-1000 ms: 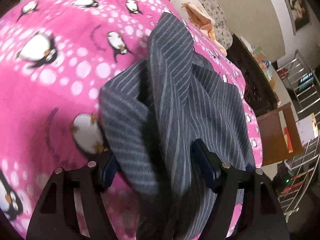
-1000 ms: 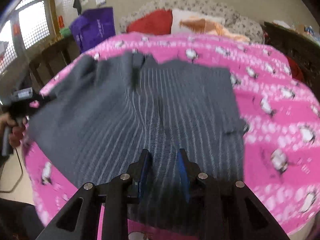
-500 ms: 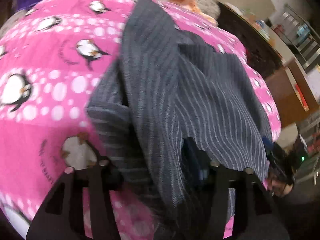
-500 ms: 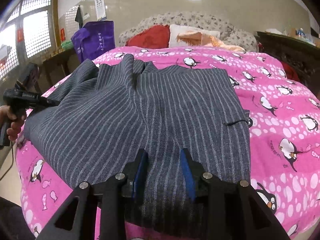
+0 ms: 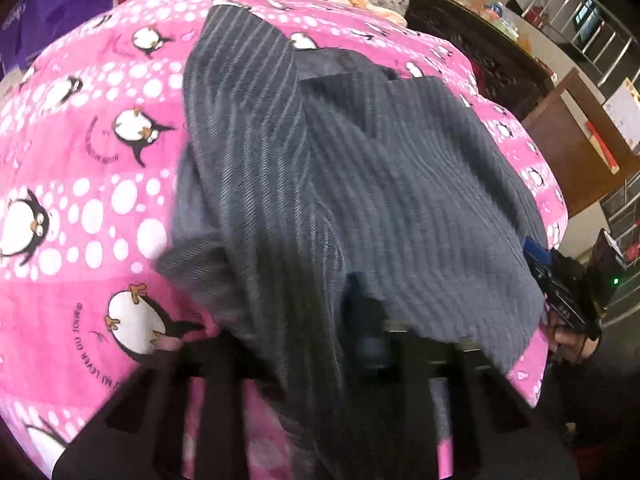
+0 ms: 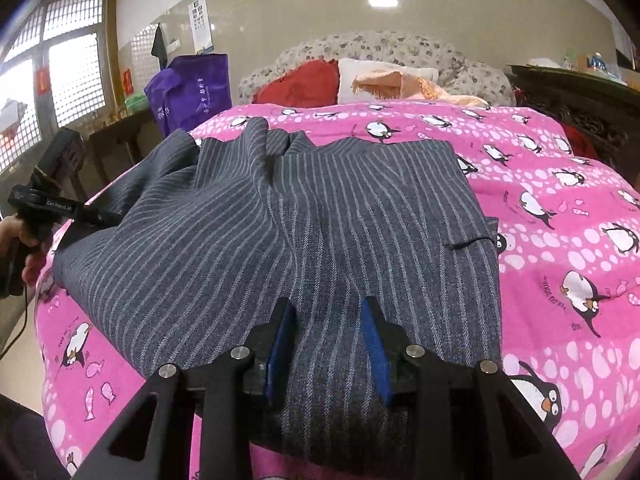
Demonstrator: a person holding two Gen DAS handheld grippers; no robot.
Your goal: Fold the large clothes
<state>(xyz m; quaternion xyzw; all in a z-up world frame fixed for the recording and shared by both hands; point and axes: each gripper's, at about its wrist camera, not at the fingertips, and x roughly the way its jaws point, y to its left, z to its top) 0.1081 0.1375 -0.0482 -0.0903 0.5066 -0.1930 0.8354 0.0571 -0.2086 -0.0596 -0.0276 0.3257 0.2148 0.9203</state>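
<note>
Left wrist view: the left tongs are blurred, cloth of the striped grey garment bunched between them (apparently pinched). Right wrist view: the right tongs clamp the garment's near edge, the rest spread ahead over the pink bedspread. Uneven pulling could skew the fold or slip the fabric free.

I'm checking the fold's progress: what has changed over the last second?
The left gripper has carried its edge of the grey striped garment up, bunching it higher over the pink penguin blanket. The right gripper stays closed on the near edge; no grip changed.
</note>
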